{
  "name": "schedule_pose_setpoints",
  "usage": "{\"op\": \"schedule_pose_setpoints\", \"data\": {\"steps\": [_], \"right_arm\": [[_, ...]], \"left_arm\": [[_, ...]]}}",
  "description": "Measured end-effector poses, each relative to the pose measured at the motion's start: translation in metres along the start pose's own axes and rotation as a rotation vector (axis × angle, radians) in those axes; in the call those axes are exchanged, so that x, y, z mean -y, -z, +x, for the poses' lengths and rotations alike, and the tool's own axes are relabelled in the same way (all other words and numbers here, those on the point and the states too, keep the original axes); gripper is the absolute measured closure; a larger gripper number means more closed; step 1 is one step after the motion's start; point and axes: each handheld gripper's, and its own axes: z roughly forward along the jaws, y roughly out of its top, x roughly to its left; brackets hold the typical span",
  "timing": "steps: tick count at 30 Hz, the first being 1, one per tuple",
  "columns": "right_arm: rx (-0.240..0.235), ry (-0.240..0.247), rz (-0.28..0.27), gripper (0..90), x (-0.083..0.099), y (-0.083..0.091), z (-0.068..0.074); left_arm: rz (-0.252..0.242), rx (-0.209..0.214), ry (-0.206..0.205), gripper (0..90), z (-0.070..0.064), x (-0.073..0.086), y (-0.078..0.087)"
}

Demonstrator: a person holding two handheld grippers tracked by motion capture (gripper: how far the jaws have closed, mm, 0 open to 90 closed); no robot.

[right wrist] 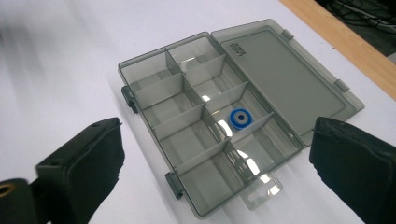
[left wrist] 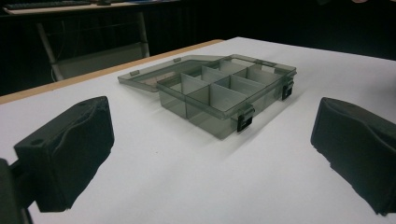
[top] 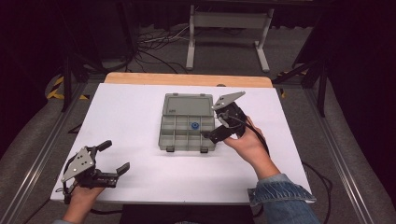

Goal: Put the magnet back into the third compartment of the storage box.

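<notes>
Looking past its spread right tongs (right wrist: 215, 172), a blue ring (right wrist: 240, 118) sits inside the organizer box (right wrist: 154, 91).

Grey translucent compartment box (top: 187, 129) mid-table, lid (top: 188, 105) open and lying flat behind it, two dark latches on front wall. Blue ring (top: 194, 125) flat in a back-row compartment, third from left

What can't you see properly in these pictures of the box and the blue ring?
- Blue ring: the box walls hide it in the left gripper view.
- Raised lettering on the lid: too small to read.
- Right gripper: the high view hides the box's right edge behind it.
- Left gripper: its body is cut off by its own view's bottom edge.
</notes>
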Motion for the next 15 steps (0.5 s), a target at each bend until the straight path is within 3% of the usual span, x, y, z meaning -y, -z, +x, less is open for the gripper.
{"op": "schedule_pose_setpoints", "data": {"steps": [9,15], "right_arm": [[0.023,-0.026,-0.083,0.0,0.025,0.025,0.000],[0.042,-0.022,-0.201,0.0,0.046,0.039,0.002]], "left_arm": [[0.003,-0.002,-0.003,0.2,0.000,0.000,-0.001],[0.003,-0.003,0.000,0.2,-0.001,0.000,-0.001]]}}
